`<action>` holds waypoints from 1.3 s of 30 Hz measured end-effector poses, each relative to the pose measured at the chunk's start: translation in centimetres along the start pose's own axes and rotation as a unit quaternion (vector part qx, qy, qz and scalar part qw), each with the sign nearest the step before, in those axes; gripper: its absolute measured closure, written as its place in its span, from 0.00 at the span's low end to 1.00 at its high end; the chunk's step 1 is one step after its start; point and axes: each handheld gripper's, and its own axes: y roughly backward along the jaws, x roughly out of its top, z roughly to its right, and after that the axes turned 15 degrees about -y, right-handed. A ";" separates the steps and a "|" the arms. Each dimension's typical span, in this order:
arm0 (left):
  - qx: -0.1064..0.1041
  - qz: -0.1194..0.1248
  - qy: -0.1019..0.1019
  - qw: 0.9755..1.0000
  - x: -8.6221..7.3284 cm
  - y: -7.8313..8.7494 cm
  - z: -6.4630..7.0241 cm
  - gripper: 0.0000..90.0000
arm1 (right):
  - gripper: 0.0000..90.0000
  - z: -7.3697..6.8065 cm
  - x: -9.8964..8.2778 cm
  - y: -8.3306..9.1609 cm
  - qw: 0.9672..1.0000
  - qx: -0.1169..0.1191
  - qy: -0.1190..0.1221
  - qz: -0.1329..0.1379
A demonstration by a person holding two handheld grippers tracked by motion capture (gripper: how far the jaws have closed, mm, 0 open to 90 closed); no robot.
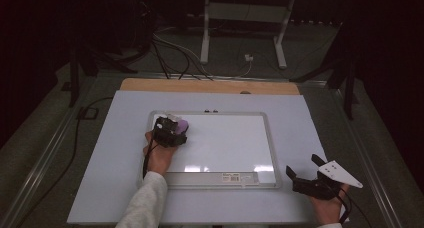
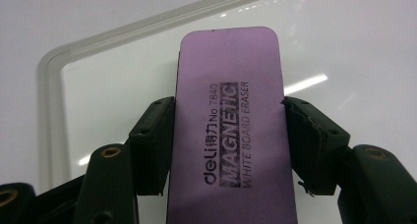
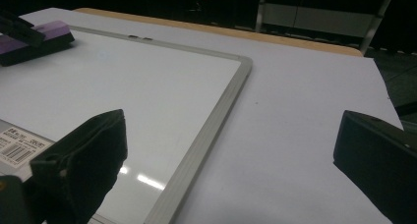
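The purple eraser (image 2: 228, 130) lies nearest the lens in the left gripper view, its printed face reading "MAGNETIC WHITE BOARD ERASER". The left gripper (image 2: 228, 140) clamps it across the width: one black jaw presses each long edge, and both contact the eraser body. The eraser rests flat on the whiteboard (image 2: 123, 81) near the rounded corner of the frame.

In the high view, the left gripper (image 1: 170, 130) and eraser (image 1: 182, 124) sit at the far left corner of the whiteboard (image 1: 225, 143), with the person's left hand (image 1: 159, 155) behind the tool. The right gripper (image 1: 306, 172) rests on the white table cover (image 1: 300, 118), just off the near right corner of the board. Its jaws stand wide apart and hold nothing; the right gripper view confirms a broad gap with only the board frame (image 3: 211, 130) and cover between them.

Progress assessment: the work in hand appears to be wiping the board. The writing surface shows no visible marks in any view, only light reflections and a barcode label (image 1: 235, 177) on the near frame. Either the wiping is largely complete or the marks are too faint to resolve. The corner position suggests the start or end of a pass. Remaining, by judgement: any final strokes, then release of the eraser.
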 end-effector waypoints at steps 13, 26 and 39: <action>0.040 -0.011 0.048 0.998 -0.8 -0.6 -1.8 0.46 | 0.00 0.1 0.0 0.1 1.000 -0.002 -0.001 0.001; 0.061 0.032 0.049 0.996 -0.9 0.4 -1.7 0.29 | 0.00 0.2 0.0 0.2 1.000 -0.004 -0.003 0.003; 0.031 0.027 -0.026 0.999 -1.2 0.1 -1.1 0.31 | 0.00 0.2 0.0 0.2 1.000 -0.004 -0.003 0.004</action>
